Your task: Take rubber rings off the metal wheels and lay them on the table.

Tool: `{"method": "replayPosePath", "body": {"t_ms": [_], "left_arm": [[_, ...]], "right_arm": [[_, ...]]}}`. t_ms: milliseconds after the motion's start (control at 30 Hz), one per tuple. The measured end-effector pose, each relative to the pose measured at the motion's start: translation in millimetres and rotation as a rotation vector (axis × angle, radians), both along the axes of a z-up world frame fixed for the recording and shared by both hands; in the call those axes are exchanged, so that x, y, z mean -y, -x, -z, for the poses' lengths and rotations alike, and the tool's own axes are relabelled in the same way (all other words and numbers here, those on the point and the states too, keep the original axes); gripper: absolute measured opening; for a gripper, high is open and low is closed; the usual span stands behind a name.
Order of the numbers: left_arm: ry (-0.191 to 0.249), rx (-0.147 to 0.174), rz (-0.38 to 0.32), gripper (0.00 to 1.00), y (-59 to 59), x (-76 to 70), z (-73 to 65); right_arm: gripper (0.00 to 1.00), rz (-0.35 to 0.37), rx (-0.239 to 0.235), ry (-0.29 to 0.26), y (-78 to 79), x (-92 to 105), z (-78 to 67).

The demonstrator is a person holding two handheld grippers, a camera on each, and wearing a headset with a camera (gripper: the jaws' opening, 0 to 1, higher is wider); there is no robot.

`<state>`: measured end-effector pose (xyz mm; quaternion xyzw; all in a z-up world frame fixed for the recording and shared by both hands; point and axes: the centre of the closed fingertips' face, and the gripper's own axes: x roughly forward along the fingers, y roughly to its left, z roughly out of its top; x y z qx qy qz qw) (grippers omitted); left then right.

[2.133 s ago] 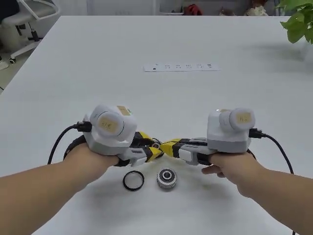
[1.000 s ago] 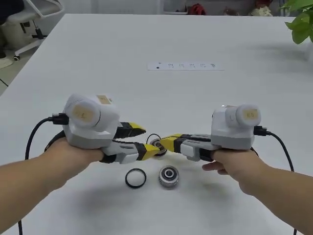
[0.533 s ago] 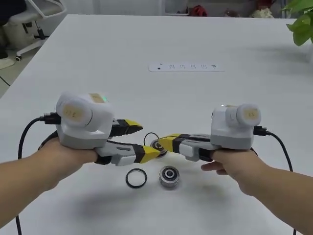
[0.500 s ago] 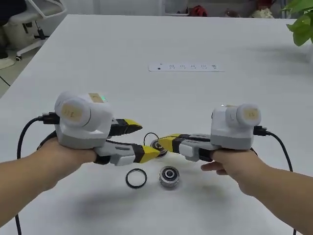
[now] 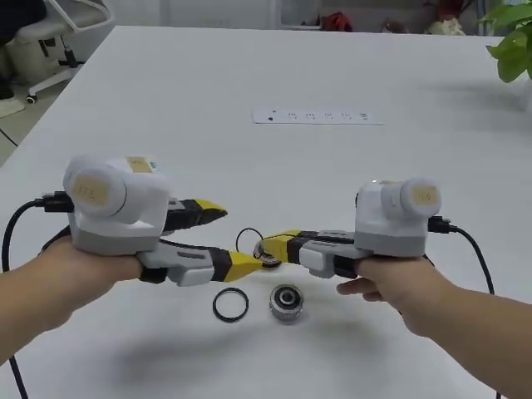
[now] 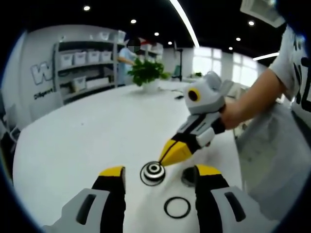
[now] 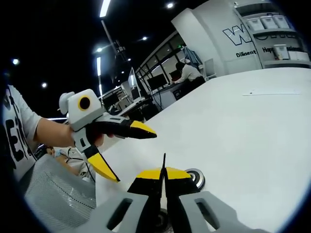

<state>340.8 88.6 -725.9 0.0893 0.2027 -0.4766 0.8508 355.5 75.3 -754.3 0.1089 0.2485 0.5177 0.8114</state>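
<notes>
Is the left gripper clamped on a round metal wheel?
No: the left gripper's yellow-tipped jaws stand wide apart, with the round metal wheel in the gap, clear of both.

Looks like an office or lab: long white table (image 5: 249,75), swivel chair (image 5: 37,29) off its far left corner, potted plant (image 5: 514,37) at the far right edge, shelves of bins (image 6: 82,68).

Left hand-held gripper (image 5: 237,237) jaws apart, right hand-held gripper (image 5: 270,248) pinching rubber ring (image 5: 239,239)

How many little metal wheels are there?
2. One wheel is at the tip of the right tongs; the second wheel lies on the table beside a loose black ring.
</notes>
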Motion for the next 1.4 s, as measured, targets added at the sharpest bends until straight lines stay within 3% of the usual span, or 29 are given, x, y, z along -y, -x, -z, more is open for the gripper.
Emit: {"method": "replayPosePath", "body": {"t_ms": [400,567,1400], "left_arm": [[0.006,0.002,-0.015,0.62,8.3,-15.2,-3.6],[-0.018,0.014,-0.009,0.64,12.3,-19.9,-1.0],[-0.011,0.008,-0.026,0.7,23.7,-31.7,-1.2]], "right_arm": [[0.0,-0.026,-0.003,-0.018,9.2,-7.2,-6.8],[0.0,-0.036,-0.004,-0.023,11.9,-9.6,-8.8],[0.0,-0.099,-0.038,-0.04,30.0,-20.4,-10.4]]}}
